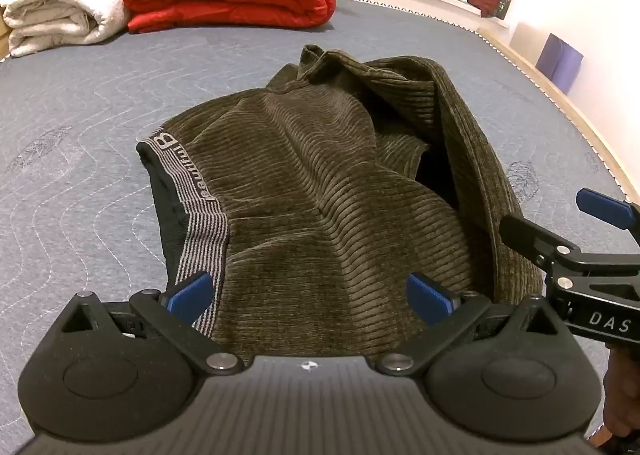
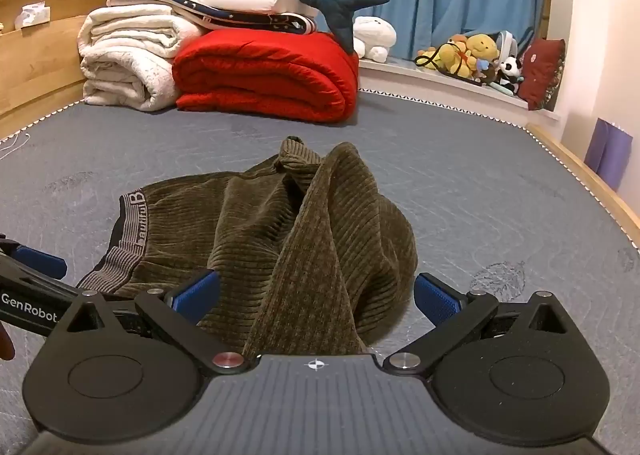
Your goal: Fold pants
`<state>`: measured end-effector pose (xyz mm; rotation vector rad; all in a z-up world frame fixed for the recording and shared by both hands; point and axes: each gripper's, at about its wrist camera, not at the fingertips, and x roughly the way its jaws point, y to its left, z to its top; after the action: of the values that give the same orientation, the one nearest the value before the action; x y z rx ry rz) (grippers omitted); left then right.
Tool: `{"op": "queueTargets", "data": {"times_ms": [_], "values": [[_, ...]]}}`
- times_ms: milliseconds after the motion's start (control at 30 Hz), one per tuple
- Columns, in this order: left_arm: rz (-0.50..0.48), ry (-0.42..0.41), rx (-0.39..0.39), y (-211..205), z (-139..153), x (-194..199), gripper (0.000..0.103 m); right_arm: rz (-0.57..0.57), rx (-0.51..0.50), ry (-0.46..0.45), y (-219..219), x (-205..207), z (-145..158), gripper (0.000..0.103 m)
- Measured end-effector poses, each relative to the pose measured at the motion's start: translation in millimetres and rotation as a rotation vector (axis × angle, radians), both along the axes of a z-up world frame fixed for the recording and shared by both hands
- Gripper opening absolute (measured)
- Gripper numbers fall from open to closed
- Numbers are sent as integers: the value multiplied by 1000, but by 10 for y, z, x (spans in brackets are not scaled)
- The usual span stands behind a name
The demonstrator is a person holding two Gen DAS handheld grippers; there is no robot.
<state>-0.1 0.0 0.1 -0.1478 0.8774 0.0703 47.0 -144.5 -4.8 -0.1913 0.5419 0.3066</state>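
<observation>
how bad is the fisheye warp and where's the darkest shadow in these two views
Left wrist view: strong barrel distortion, the mattress edge bows into a curve; the deepest shadow sits in the fold hollow of the pants. Right wrist view: same curving at the borders, black corners, even warm indoor light, a soft shadow under the pants' right side; no obvious glare or blur.

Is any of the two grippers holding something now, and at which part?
Nothing is held. The left gripper and right gripper are both open above the crumpled olive-brown corduroy pants, their fingers spread apart.
</observation>
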Motion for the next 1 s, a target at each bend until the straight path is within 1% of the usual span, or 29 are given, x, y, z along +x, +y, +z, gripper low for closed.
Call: {"op": "queueTargets", "data": {"times_ms": [333,367,600,1000], "values": [[-1,2,1,-17,35,-17,103,-1,-3,0,3,5,-2,102],[-1,1,0,8,-2,4,103,0,-5,-1,5,6,-4,102],[-2,0,-2,10,-1,3,103,5,-21,-24,24,-32,-27,102],[-2,-1,-2,7,3,2,103,3,-7,-24,6,-33,-14,102]]}}
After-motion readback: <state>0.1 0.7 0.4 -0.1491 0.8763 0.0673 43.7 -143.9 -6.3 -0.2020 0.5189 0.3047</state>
